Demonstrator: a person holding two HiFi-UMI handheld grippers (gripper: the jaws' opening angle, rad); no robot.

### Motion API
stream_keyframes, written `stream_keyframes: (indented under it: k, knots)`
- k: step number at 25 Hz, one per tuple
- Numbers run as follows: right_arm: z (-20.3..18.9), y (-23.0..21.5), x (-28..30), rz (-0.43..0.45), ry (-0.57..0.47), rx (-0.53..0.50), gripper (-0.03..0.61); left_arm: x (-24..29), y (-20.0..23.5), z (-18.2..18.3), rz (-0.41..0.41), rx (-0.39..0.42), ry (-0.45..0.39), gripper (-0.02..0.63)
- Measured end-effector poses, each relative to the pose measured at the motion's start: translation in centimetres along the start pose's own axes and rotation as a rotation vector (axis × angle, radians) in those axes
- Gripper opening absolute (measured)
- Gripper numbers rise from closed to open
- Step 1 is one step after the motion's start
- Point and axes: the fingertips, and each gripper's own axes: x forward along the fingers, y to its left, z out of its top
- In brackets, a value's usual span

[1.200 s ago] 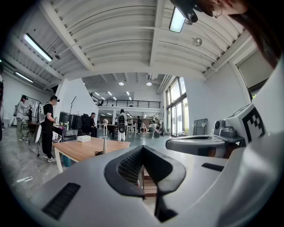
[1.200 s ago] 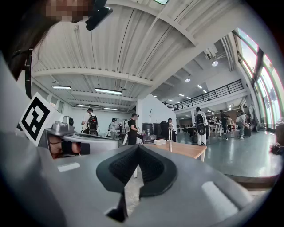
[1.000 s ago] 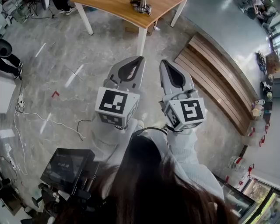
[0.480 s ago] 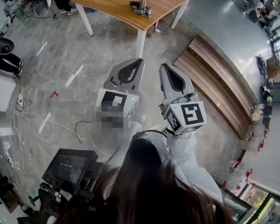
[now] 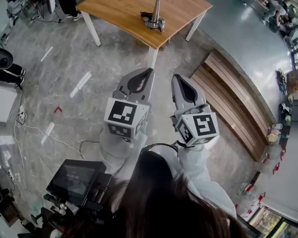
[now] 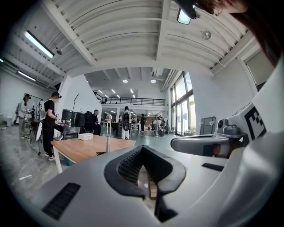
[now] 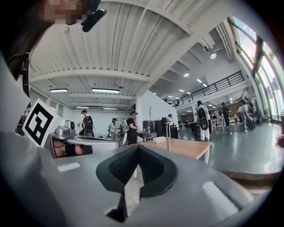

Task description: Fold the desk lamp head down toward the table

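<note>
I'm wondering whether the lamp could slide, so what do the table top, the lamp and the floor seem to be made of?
Table top: likely wood or wood laminate, matte; warm brown, faint grain.
Lamp: probably metal, grey with glints on base and stem, though too small to be sure.
Floor: polished stone or marble-look tile; grey veining, bright reflections.

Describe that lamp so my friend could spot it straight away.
Find the wooden table with white legs on the grey floor. Near its closest edge stands the desk lamp: a round metal base with a thin upright stem, unlike the flat white box on that table.
</note>
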Motion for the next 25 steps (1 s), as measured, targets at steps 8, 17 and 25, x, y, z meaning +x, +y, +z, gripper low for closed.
stream_keyframes:
  k: [8,17,25]
  knots:
    - [3.9,-7.2,16.6,0.005,-0.017,-0.008,0.002,13.3,11.0,4.2,-0.038,0.010,0.000,0.003]
    - [3.7,-15.8,29.9,-0.043,0.023,0.036,0.002,26.1,19.8,3.5,-0.069,-0.023,0.069,0.003]
    - [2.7,-23.8,40.1,0.033,0.061,0.053,0.002,37.8,24.7,0.9,-0.084,-0.016,0.149,0.003]
